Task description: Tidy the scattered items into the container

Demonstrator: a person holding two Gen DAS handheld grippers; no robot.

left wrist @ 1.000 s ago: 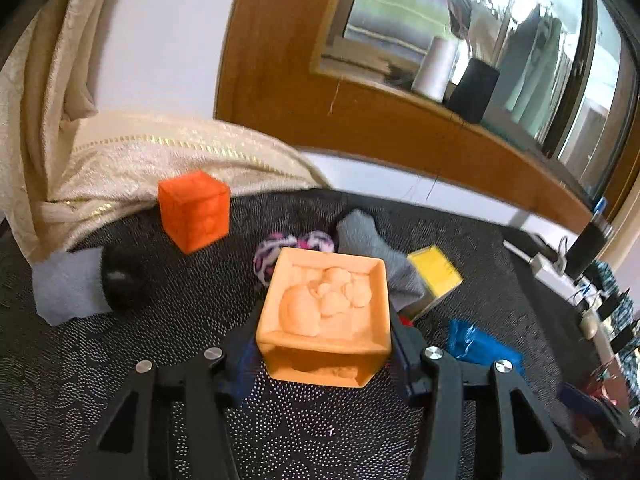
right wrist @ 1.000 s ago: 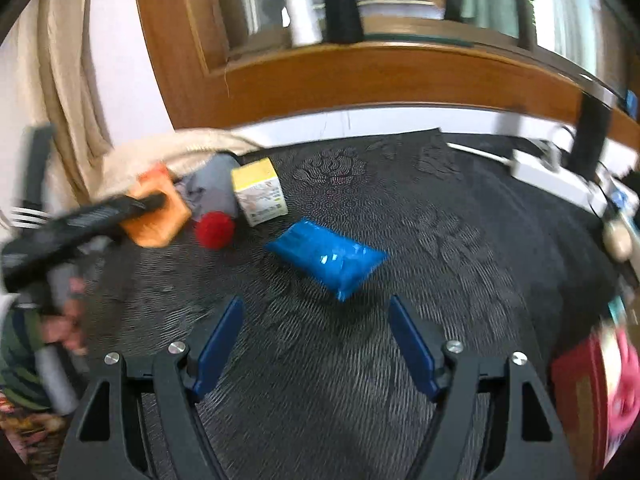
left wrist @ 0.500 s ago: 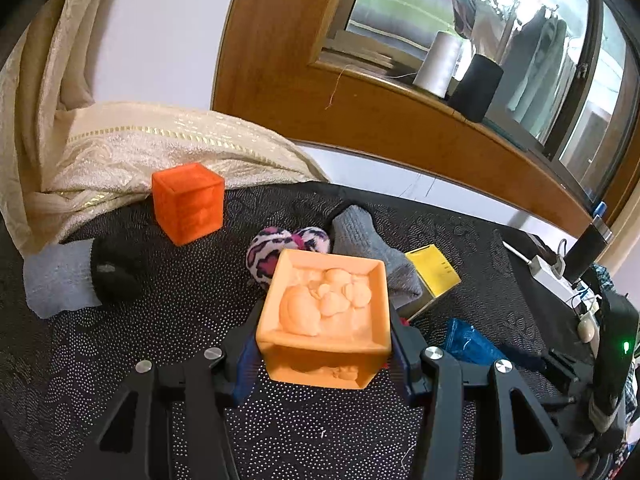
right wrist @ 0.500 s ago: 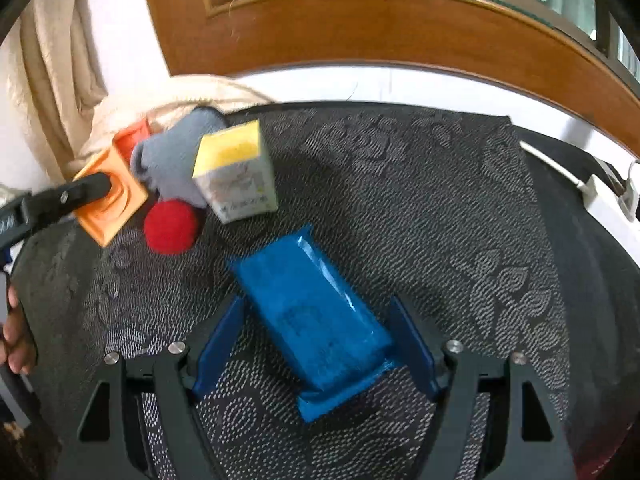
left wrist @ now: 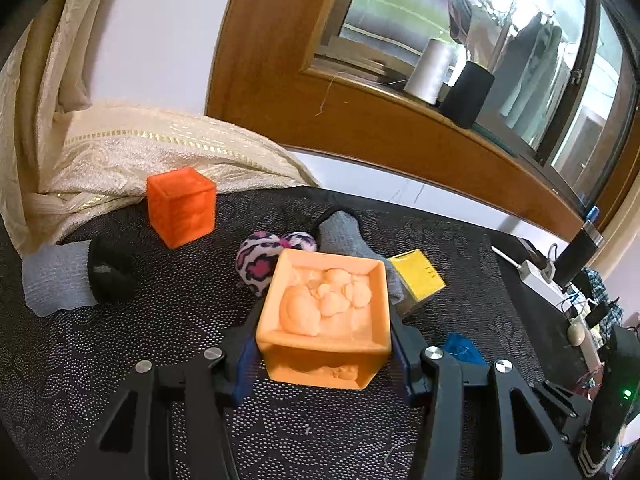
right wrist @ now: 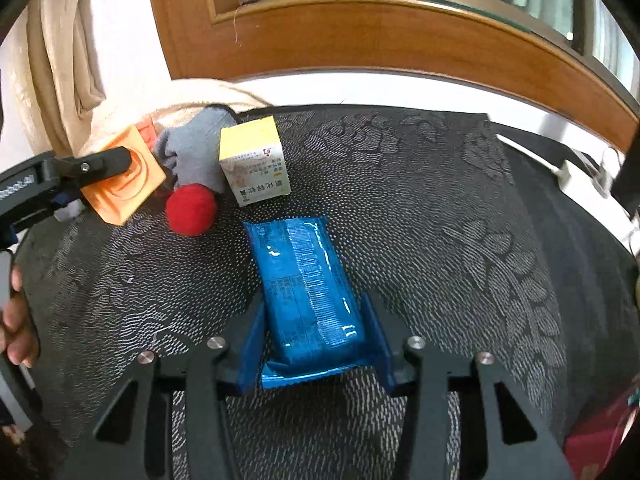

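The left tool (left wrist: 324, 356) holds a pale orange cube (left wrist: 326, 322) between its two fingers; the blue pads press on both sides of it, and the cube is lifted a little above the worktop (left wrist: 120, 340), which wears a dark patterned cloth. In the right wrist view the same cube (right wrist: 128, 184) is seen at the left, with the left tool's finger across it.

The right tool (right wrist: 312, 344) is closing on a blue packet (right wrist: 308, 292) that lies flat on the worktop. The packet sits lengthwise between the two fingers, and the pads are just at its sides; whether they already press it, one cannot tell for sure.

Behind the pale cube lie a pink and black spotted soft thing (left wrist: 264, 256), a grey sock (left wrist: 344, 236) and a small yellow box (left wrist: 418, 278), close together. In the right wrist view a red ball (right wrist: 191, 210) lies just beside this box, touching the grey sock. A darker orange cube (left wrist: 180, 212) stands further back to the left, near a cream curtain (left wrist: 120, 152) that falls on the worktop. A second grey sock with a black end (left wrist: 76, 276) lies at the left edge.

The container for the items cannot be made out clearly in either view. Part of a hand (right wrist: 18, 328) shows at the left border of the right wrist view.
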